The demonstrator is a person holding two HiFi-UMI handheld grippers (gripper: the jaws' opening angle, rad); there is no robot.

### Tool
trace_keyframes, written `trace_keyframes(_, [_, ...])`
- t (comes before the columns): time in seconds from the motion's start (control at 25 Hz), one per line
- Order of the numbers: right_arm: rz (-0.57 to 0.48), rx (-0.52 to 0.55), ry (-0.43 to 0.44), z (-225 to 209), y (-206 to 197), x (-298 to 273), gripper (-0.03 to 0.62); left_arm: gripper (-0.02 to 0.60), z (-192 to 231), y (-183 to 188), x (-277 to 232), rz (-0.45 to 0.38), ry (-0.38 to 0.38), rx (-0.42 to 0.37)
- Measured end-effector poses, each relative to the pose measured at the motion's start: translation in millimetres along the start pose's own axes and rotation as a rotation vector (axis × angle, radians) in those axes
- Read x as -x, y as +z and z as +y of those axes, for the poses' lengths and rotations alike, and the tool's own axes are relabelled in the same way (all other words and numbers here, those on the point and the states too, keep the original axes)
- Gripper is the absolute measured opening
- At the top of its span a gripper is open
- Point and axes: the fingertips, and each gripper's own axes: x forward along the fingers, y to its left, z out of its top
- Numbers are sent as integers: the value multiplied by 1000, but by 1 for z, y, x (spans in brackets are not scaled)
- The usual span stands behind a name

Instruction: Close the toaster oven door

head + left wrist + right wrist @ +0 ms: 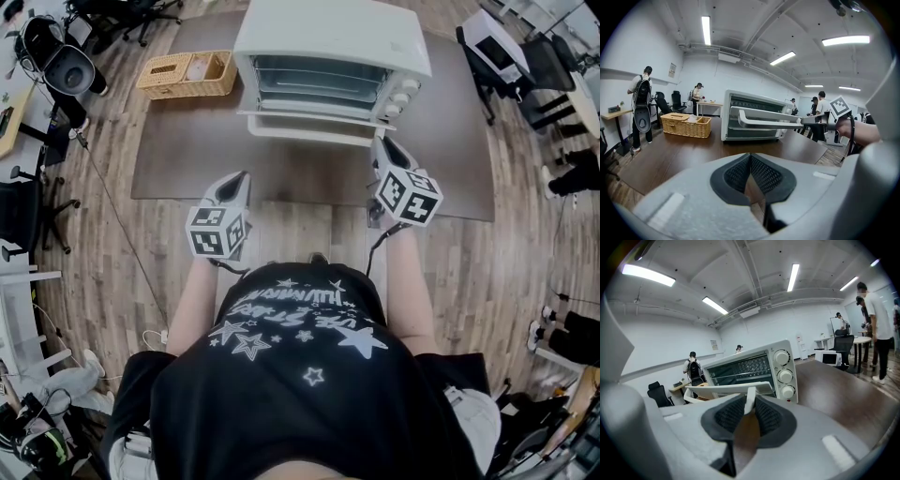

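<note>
one door handle (pixel 735 389), seemingly between right jaws

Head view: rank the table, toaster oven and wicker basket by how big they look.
1. table
2. toaster oven
3. wicker basket
The oven and basket both stand on the table, at a similar distance from the camera, so nearness does not upset the order.

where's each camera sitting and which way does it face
Head view: on the person's head, steeply down at the toaster oven and table; shirt, forearms, left gripper, right gripper show.
Left gripper view: on the left gripper, across the table at oven front and basket; own jaws shut, empty.
Right gripper view: on the right gripper, at the knobs; own jaws clamp the door handle.
Shared: all show the oven.
</note>
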Motion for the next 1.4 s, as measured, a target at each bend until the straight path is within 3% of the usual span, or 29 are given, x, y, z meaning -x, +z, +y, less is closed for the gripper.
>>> trace_keyframes(1.4, [-112, -27, 36, -5, 72, -42, 77, 12, 23, 24, -35, 5, 10, -16])
